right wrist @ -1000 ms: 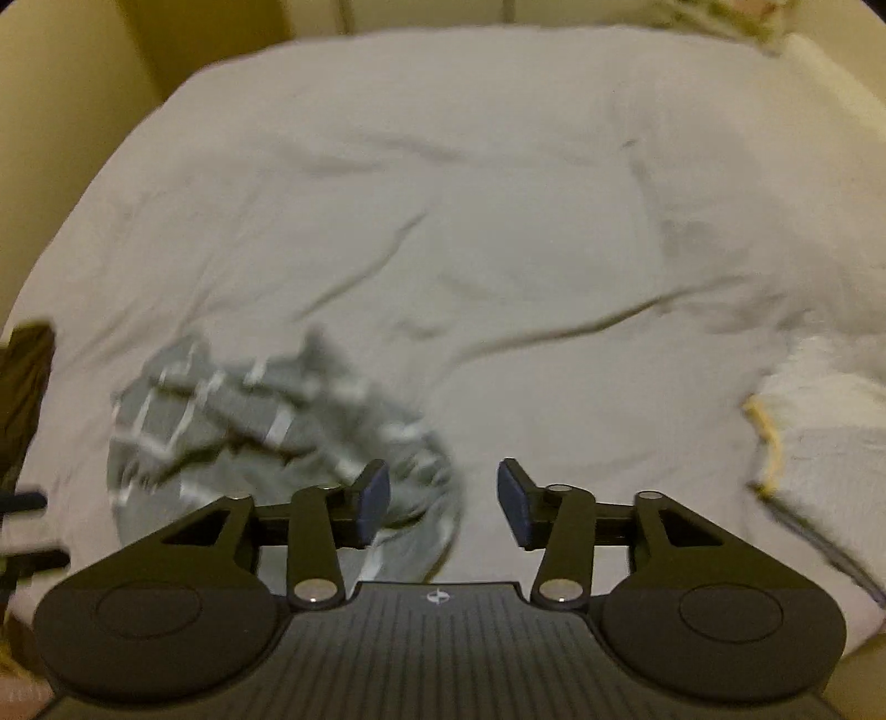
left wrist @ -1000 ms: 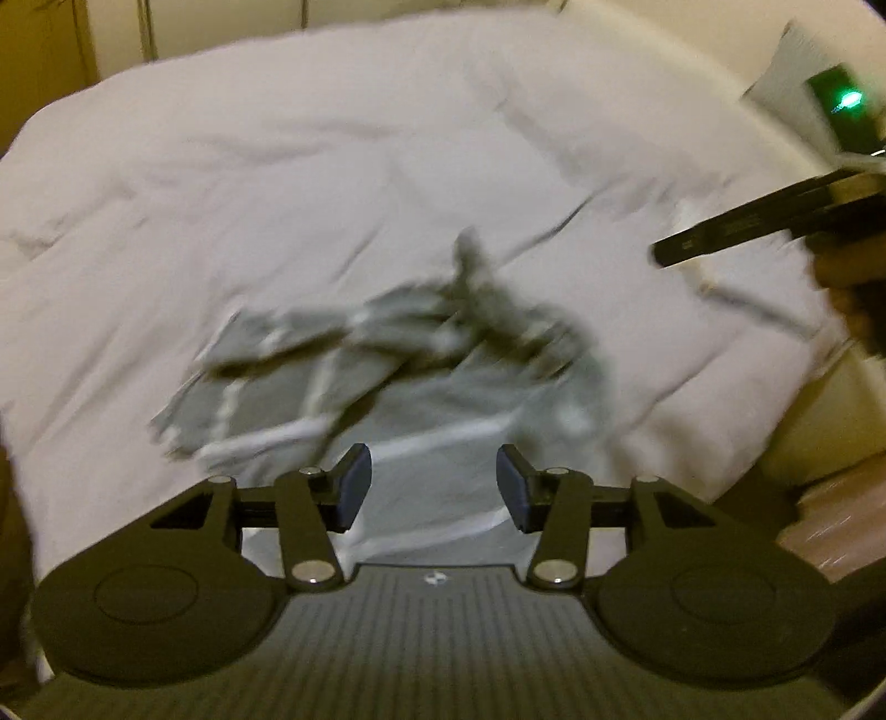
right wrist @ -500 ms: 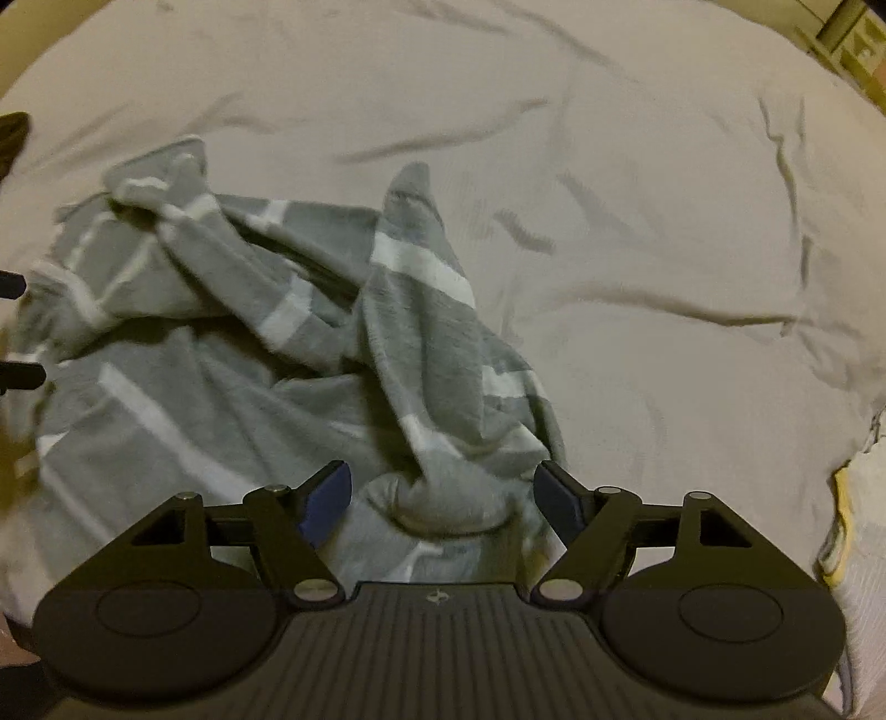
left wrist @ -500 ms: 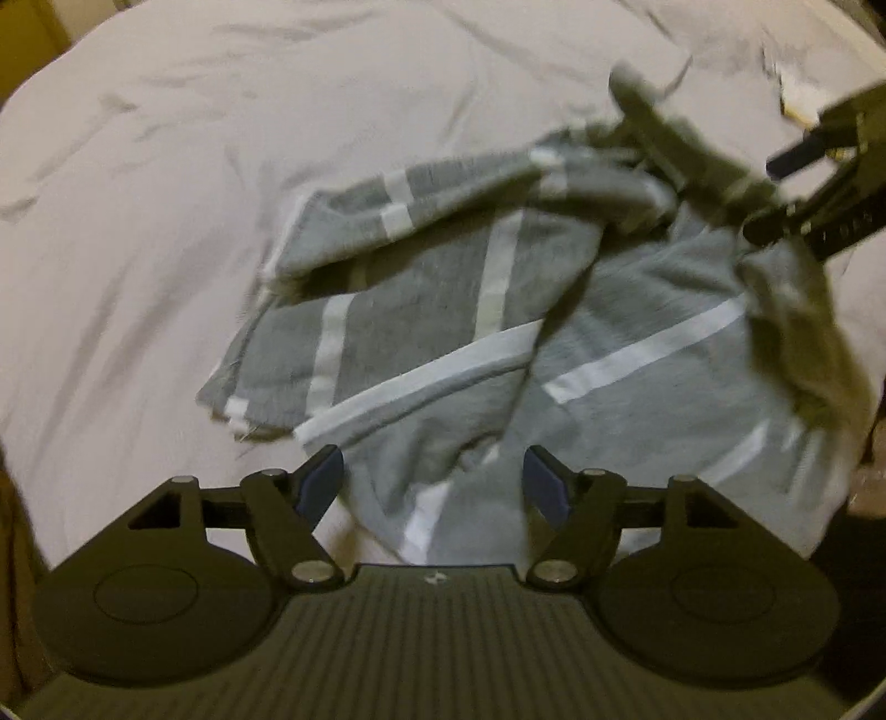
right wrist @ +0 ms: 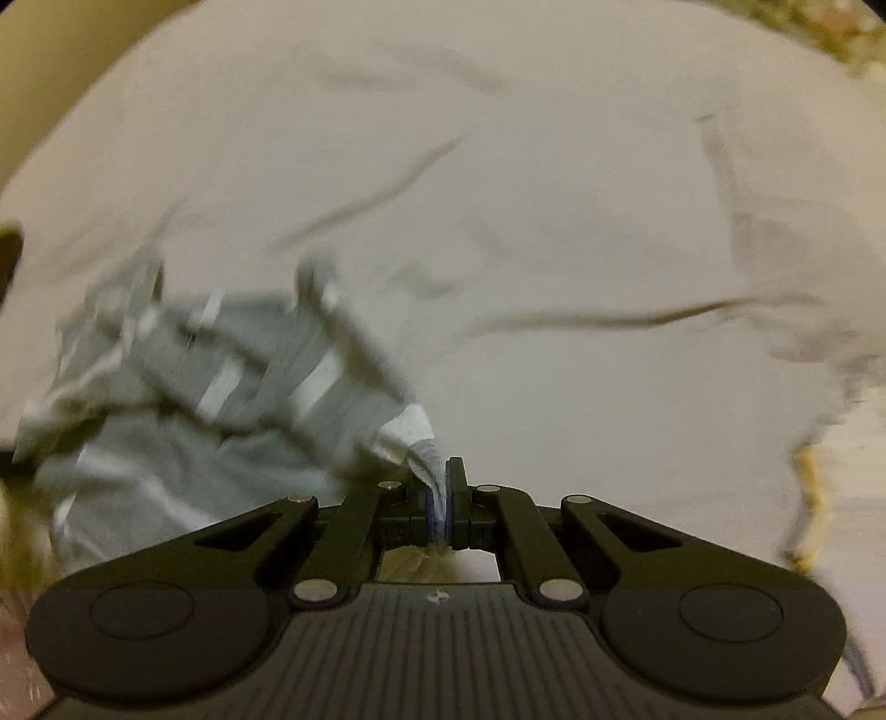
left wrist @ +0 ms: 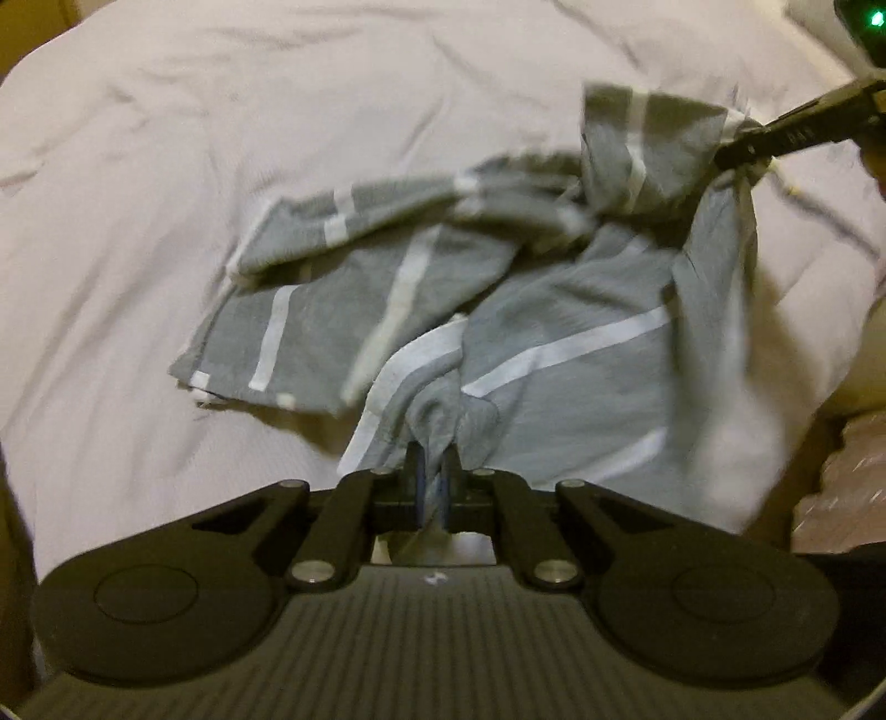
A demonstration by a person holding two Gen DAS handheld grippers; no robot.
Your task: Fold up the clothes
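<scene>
A pale, creased bed sheet (left wrist: 232,144) fills most of both views, with long wrinkles running across it. Off the sheet's right edge in the right wrist view lies a white cloth with a yellow border (right wrist: 814,482), blurred. Beyond the sheet's far left corner is a plain yellowish wall (right wrist: 72,50). A small green light (left wrist: 876,19) glows above the sheet's upper right corner
</scene>
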